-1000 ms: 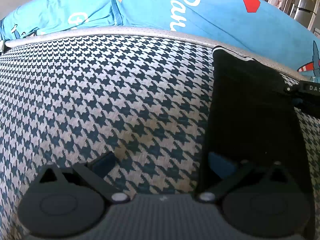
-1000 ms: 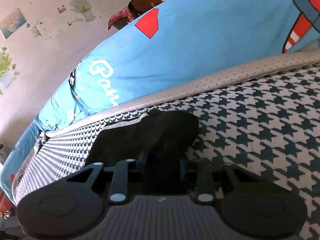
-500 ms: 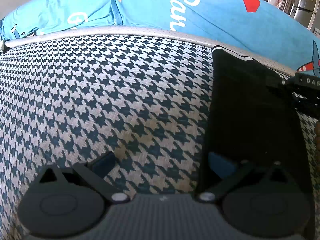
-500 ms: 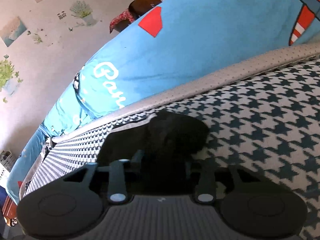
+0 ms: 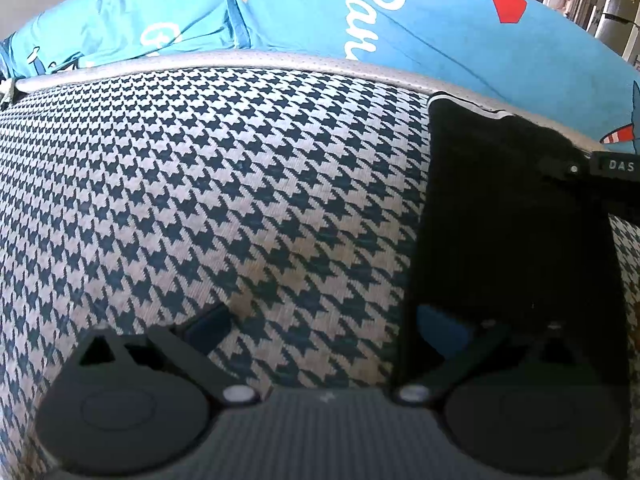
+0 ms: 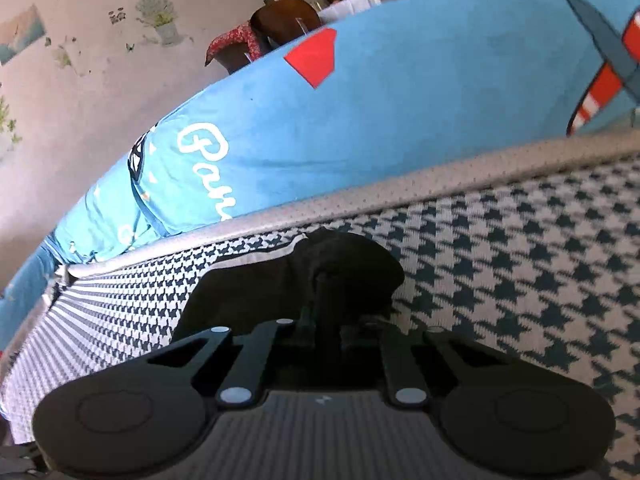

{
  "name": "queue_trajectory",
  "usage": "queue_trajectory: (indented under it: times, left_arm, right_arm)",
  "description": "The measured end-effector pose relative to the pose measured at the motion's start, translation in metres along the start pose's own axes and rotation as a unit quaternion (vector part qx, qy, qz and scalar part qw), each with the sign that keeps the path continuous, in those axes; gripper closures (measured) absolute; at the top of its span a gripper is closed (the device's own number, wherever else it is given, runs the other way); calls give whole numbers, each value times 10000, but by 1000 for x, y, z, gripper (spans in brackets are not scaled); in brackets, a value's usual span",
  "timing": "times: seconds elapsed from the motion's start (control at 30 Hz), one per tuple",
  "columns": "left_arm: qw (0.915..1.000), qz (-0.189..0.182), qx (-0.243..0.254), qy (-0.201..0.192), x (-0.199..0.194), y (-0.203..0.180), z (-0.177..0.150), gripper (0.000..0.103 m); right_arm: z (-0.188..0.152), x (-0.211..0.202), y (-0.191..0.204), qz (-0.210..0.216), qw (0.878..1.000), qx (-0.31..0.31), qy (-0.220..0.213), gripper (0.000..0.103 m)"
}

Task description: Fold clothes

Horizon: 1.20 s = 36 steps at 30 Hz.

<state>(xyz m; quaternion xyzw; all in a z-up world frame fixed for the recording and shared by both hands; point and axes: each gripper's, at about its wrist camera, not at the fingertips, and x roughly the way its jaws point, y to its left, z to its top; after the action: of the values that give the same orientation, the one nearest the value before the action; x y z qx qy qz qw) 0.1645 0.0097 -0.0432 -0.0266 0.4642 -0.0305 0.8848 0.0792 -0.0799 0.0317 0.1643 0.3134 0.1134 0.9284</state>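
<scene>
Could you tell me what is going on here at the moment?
A person is folding a black garment on a houndstooth-covered surface, using a handheld gripper in each hand. The right gripper is shut on a bunched corner of the garment near the far edge. The left gripper is open, one finger over the garment's near end, the other over the houndstooth.

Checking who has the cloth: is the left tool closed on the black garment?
No: the left tool is wide open over the houndstooth-patterned surface, with only one finger beside the black garment's edge.
</scene>
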Motion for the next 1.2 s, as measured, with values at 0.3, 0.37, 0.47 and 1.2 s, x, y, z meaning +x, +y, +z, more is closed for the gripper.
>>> queue_trajectory:
  times: [0.3, 0.37, 0.47, 1.2]
  left_arm:
    - [9999, 4, 146, 15, -8, -11, 0, 0]
    - [9997, 41, 246, -11, -11, -16, -1, 0]
    - [9995, -12, 300, 25, -12, -22, -2, 0]
    - [9944, -235, 1010, -183, -29, -61, -17, 0]
  right_arm:
    - [7, -38, 4, -666, 9960, -426, -417, 94]
    - [8, -46, -4, -848, 9945, -386, -477, 94]
    - [11, -59, -20, -1160, 9912, -284, -567, 94]
    - [2, -125, -83, -2707, 9610, 55, -564, 72]
